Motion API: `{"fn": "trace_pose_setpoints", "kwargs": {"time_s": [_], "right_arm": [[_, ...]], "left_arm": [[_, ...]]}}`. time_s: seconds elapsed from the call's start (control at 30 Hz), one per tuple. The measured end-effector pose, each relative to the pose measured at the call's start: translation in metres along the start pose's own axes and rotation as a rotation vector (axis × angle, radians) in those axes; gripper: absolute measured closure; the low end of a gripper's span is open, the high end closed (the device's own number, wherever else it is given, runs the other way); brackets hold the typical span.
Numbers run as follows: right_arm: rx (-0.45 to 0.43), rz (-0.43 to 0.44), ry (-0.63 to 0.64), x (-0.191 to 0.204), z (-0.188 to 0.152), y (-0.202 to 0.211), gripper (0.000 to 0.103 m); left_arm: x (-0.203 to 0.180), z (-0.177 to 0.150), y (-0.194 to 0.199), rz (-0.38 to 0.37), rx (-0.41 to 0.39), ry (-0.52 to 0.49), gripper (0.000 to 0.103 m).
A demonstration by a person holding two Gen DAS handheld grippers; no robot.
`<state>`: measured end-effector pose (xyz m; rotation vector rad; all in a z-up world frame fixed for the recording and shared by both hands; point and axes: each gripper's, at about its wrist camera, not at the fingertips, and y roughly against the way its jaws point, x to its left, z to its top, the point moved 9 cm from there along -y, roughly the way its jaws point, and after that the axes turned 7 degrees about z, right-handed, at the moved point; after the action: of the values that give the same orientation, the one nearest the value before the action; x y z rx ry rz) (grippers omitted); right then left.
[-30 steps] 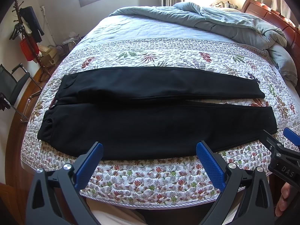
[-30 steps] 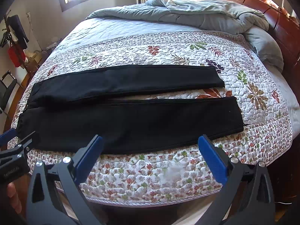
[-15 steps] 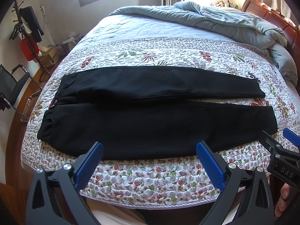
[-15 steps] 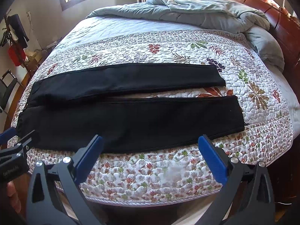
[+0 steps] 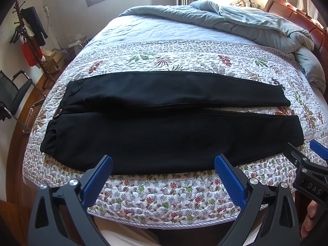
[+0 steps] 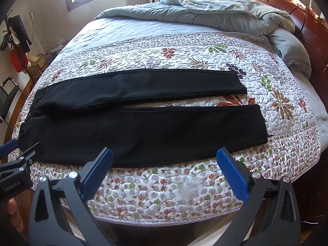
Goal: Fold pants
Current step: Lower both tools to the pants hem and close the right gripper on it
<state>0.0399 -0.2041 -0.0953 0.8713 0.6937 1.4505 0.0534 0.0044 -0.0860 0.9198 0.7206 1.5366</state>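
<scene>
Black pants lie flat across the floral quilt, waistband at the left, both legs running right and slightly apart at the cuffs; they also show in the right wrist view. My left gripper is open and empty, hovering over the near edge of the closer leg. My right gripper is open and empty over the same near edge, further right. Each gripper shows at the side of the other's view: the right one, the left one.
A bunched grey-blue duvet lies at the back right by the wooden headboard. A coat rack and a dark chair stand left of the bed. The bed's front edge is just below my grippers.
Both grippers have crept slightly toward the bed. The pants have not moved and both grippers stay open.
</scene>
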Motion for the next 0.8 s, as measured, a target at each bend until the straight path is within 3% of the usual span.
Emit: {"fn": "trace_pose_setpoints", "kwargs": {"time_s": [0.27, 0.43, 0.6, 0.8], "right_arm": [[0.006, 0.003, -0.002, -0.001, -0.001, -0.002, 0.002], [0.046, 0.027, 0.006, -0.012, 0.006, -0.014, 0.002], [0.114, -0.036, 0.04, -0.078, 0.047, -0.044, 0.002], [0.247, -0.018, -0.013, -0.188, 0.122, -0.117, 0.002]], "left_arm": [[-0.001, -0.004, -0.005, -0.002, 0.004, -0.002, 0.004], [-0.01, -0.008, -0.027, -0.06, 0.065, -0.026, 0.004], [-0.017, 0.005, -0.058, -0.064, 0.136, -0.077, 0.004], [-0.042, 0.068, -0.097, -0.157, 0.165, -0.088, 0.004]]}}
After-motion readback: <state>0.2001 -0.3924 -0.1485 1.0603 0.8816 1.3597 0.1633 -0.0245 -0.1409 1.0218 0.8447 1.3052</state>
